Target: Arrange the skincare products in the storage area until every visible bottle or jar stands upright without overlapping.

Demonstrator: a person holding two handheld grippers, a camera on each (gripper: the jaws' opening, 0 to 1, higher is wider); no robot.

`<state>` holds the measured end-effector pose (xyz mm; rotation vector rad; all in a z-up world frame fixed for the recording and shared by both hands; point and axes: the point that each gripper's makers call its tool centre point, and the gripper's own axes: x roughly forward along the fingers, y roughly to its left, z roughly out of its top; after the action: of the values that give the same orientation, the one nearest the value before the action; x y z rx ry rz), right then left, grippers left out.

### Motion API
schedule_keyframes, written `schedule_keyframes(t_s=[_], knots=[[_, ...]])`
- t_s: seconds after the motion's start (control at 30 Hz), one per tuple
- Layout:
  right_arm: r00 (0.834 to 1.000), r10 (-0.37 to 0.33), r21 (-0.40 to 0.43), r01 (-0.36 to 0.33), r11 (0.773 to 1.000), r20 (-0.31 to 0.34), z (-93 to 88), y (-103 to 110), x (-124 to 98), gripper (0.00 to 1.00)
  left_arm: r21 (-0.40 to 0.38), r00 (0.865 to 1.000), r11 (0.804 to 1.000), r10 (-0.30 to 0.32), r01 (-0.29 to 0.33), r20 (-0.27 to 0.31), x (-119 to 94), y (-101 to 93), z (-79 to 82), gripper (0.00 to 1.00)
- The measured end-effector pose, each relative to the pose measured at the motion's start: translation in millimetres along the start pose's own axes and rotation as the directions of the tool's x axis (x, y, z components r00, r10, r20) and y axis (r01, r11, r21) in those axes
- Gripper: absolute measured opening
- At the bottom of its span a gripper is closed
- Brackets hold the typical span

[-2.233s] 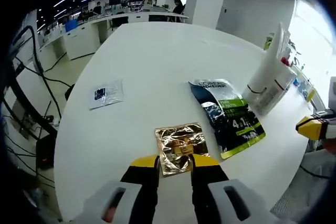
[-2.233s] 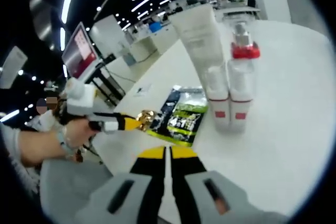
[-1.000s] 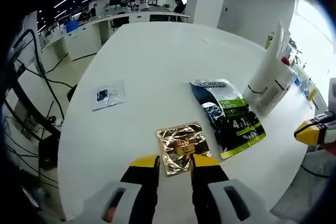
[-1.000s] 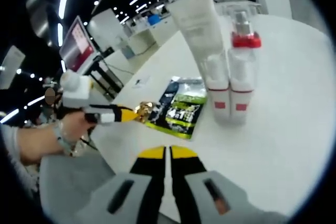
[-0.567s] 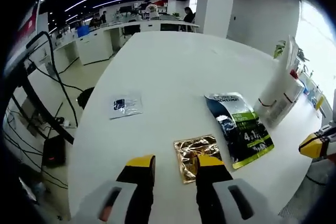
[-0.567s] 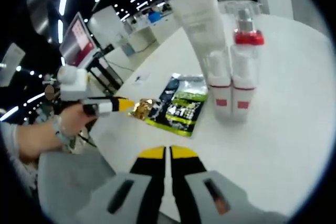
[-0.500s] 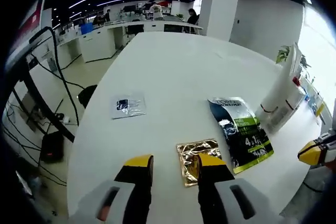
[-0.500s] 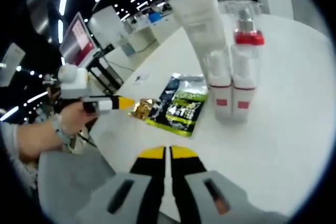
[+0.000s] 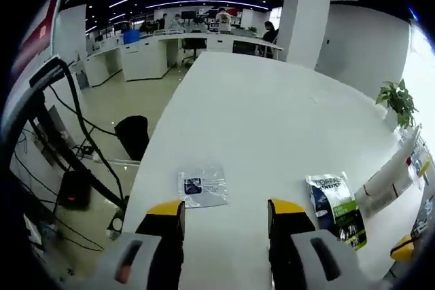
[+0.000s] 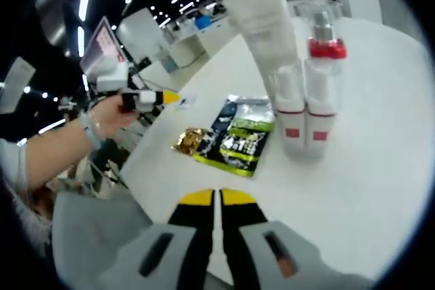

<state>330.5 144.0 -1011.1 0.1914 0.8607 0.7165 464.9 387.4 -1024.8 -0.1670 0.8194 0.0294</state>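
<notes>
Left tool (image 9: 224, 210) jaws apart, empty, above the surface (image 9: 272, 113); right tool (image 10: 216, 198) jaws together. Sachets lie flat; next likely gripping the gold sachet (image 10: 189, 139).

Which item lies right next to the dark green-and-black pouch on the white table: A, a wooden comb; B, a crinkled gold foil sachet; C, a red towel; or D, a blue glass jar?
B: in the right gripper view the crinkled gold foil sachet lies flat on the white table against the left edge of the dark green-and-black pouch.
</notes>
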Motion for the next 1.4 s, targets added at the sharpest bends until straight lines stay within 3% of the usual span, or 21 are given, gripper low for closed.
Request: schedule_keyframes(t_s=[0.17, 0.33, 0.53, 0.67, 0.87, 1.0, 1.23, 1.4], knots=[[1.000, -0.009, 0.008, 0.009, 1.000, 0.003, 0.3, -3.5, -0.8, 0.02, 0.013, 0.996, 0.999, 0.038, -0.037, -0.075, 20.0, 7.5, 4.3, 0.60], [1.000, -0.009, 0.001, 0.009, 1.000, -0.002, -0.6, -3.4, -0.1, 0.02, -0.028, 0.986, 0.998, 0.050, -0.056, -0.160, 35.2, 15.1, 0.9, 0.63], [1.000, 0.006, 0.010, -0.006, 1.000, -0.002, -0.4, -1.6, 0.1, 0.02, 0.012, 0.971, 0.995, 0.097, -0.097, -0.219, 45.6, 22.4, -4.6, 0.63], [1.000, 0.009, 0.023, -0.009, 1.000, 0.005, 1.0, -2.3, -0.6, 0.02, -0.013, 0.956, 0.996, 0.080, -0.087, -0.281, 48.7, 21.3, -15.7, 0.64], [0.999, 0.038, 0.071, -0.040, 0.997, 0.026, 4.2, 0.6, -1.7, 0.02, 0.052, 0.957, 0.992, 0.129, -0.119, -0.258, 50.2, 28.3, -10.6, 0.60], [0.998, 0.048, 0.073, -0.050, 0.996, 0.028, 4.7, 3.6, -1.4, 0.02, 0.034, 0.959, 0.993, 0.117, -0.112, -0.259, 49.3, 24.4, -11.2, 0.57], [0.998, 0.060, 0.081, -0.063, 0.995, 0.036, 5.6, 5.7, -1.4, 0.02, 0.048, 0.950, 0.994, 0.107, -0.097, -0.292, 45.2, 19.6, -14.8, 0.42], [0.998, 0.058, 0.074, -0.061, 0.995, 0.036, 5.6, 5.7, -1.3, 0.02, 0.062, 0.943, 0.995, 0.088, -0.072, -0.320, 42.7, 23.2, -17.9, 0.42]])
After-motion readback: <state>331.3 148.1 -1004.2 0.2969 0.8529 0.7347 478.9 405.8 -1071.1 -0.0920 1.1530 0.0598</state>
